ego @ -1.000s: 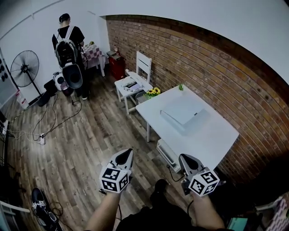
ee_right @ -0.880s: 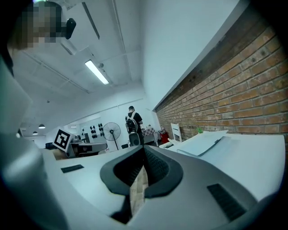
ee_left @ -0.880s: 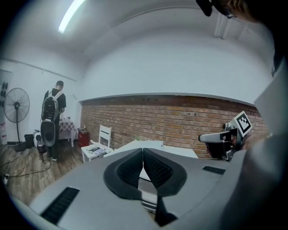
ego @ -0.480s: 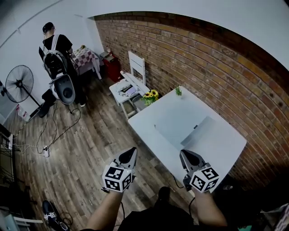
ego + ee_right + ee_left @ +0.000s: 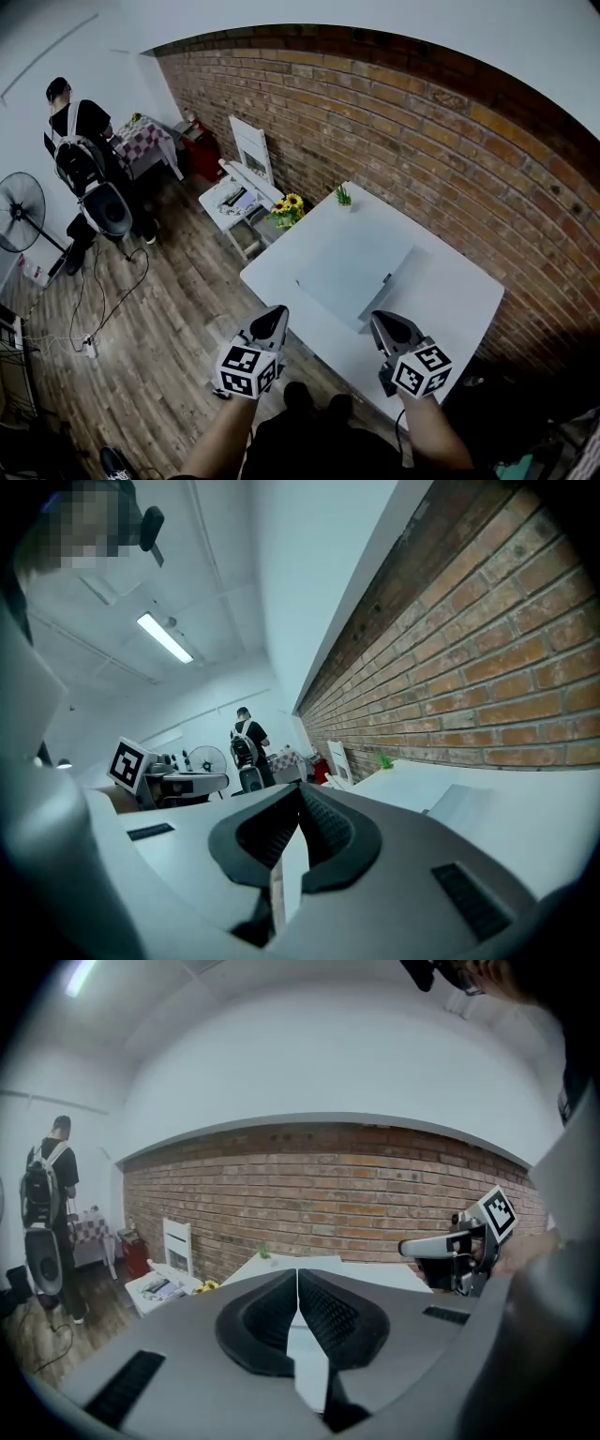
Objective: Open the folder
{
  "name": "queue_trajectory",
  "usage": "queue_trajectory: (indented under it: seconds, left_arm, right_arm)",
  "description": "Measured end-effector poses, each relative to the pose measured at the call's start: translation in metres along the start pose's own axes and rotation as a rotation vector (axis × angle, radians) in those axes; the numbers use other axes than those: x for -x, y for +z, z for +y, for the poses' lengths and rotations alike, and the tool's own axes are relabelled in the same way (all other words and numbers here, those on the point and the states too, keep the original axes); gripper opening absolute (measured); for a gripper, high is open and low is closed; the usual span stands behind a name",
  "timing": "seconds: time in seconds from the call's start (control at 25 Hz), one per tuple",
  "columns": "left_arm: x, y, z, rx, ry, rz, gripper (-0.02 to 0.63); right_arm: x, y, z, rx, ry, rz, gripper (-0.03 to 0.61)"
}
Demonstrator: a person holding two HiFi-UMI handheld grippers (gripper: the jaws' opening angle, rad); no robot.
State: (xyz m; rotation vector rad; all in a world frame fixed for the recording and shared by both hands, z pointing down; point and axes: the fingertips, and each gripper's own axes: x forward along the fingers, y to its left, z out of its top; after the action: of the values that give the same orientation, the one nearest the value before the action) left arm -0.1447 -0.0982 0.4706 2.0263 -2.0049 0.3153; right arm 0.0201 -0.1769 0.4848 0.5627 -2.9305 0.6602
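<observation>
Both grippers are up at the near edge of the white desk (image 5: 461,309). The left gripper (image 5: 274,314) shows against the wood floor (image 5: 159,337) right at the desk's near-left edge. Its fingers (image 5: 267,1321) are pressed together with nothing between them. The right gripper (image 5: 381,320) reaches in over the near edge. Its fingers (image 5: 330,832) meet at the tips too, and they are empty.

The folder (image 5: 349,274) lies flat on the desk ahead of both grippers, between them in line and apart from each. It sits about mid-desk, a little toward the left edge, with bare white top on all 4 sides. I cannot tell from here which edge is its opening side.

The far side of the desk runs along the brick wall (image 5: 412,122). A small plant (image 5: 343,196) stands at the far corner, well apart from the folder. Off the left corner are yellow flowers (image 5: 288,207) and a low white table (image 5: 230,197) carrying clutter.

The left is the roomy side, a wide stretch of floor with loose cables (image 5: 108,300). Across it a person (image 5: 82,155) with a backpack stands facing away, with a fan (image 5: 19,212) beside them, both well apart from the desk.
</observation>
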Motion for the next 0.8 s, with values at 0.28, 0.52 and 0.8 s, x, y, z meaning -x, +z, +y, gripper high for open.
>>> queue_trajectory:
  seconds: [0.28, 0.52, 0.8]
  left_arm:
    - [-0.049, 0.008, 0.011, -0.027, -0.136, -0.02, 0.02]
    - [-0.083, 0.004, 0.029, -0.063, -0.308, 0.007, 0.021]
    - [-0.114, -0.001, 0.017, -0.142, -0.536, 0.031, 0.031]
  right_arm:
    - [-0.012, 0.007, -0.022, 0.012, -0.129, 0.003, 0.014]
    - [-0.027, 0.008, -0.031, -0.012, -0.318, -0.022, 0.014]
    - [-0.038, 0.002, -0.022, -0.047, -0.476, -0.05, 0.014]
